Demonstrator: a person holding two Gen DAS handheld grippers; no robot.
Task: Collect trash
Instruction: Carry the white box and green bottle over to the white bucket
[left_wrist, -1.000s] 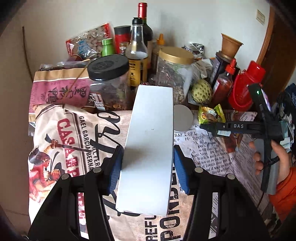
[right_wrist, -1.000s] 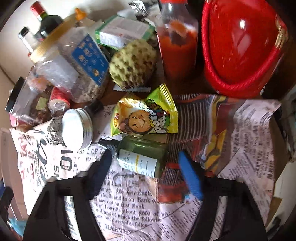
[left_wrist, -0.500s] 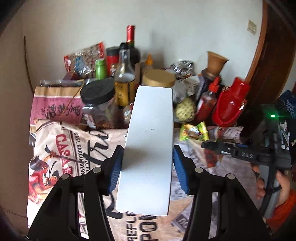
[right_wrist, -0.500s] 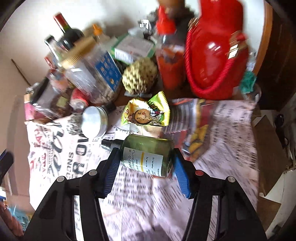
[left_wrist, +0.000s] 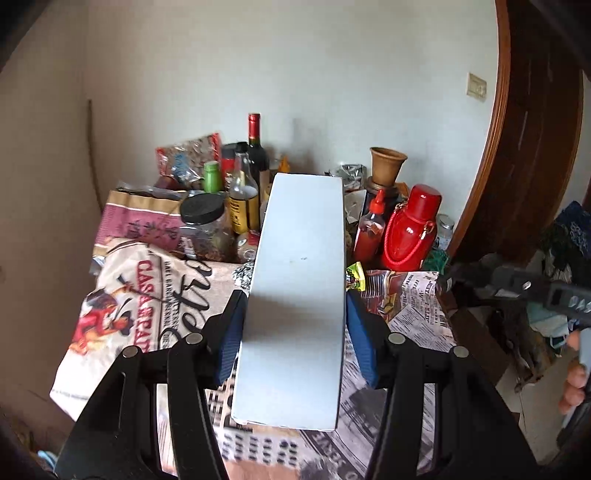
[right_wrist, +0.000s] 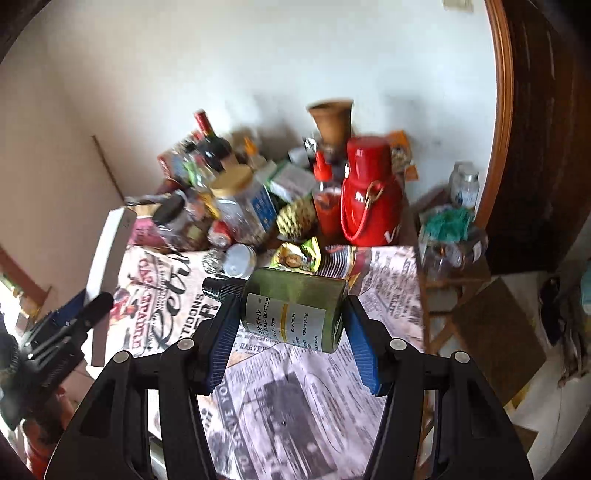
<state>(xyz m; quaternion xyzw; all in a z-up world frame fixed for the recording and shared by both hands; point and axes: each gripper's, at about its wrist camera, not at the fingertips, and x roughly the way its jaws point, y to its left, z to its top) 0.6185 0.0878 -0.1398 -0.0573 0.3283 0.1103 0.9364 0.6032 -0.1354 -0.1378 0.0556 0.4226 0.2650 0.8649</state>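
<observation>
My left gripper (left_wrist: 295, 336) is shut on a long white box (left_wrist: 295, 295) and holds it up over the newspaper-covered table (left_wrist: 417, 310). The box also shows at the left of the right wrist view (right_wrist: 110, 251). My right gripper (right_wrist: 291, 332) is shut on a small green pump bottle (right_wrist: 295, 308) with a black cap, lying sideways between the blue pads, lifted above the table. A yellow-green snack wrapper (right_wrist: 295, 254) lies on the table beyond the bottle.
The back of the table is crowded: a red flask (left_wrist: 410, 229), a red sauce bottle (left_wrist: 369, 229), a wine bottle (left_wrist: 256, 147), jars (left_wrist: 205, 225), food bags (left_wrist: 140, 221), a custard apple (right_wrist: 295, 218). A wooden door frame (left_wrist: 509, 129) stands at the right, with a cluttered side stand (right_wrist: 450, 251) beside it.
Both grippers have pulled up and back from the table. The right gripper closed on the green bottle and lifted it. The left still holds the white box.
</observation>
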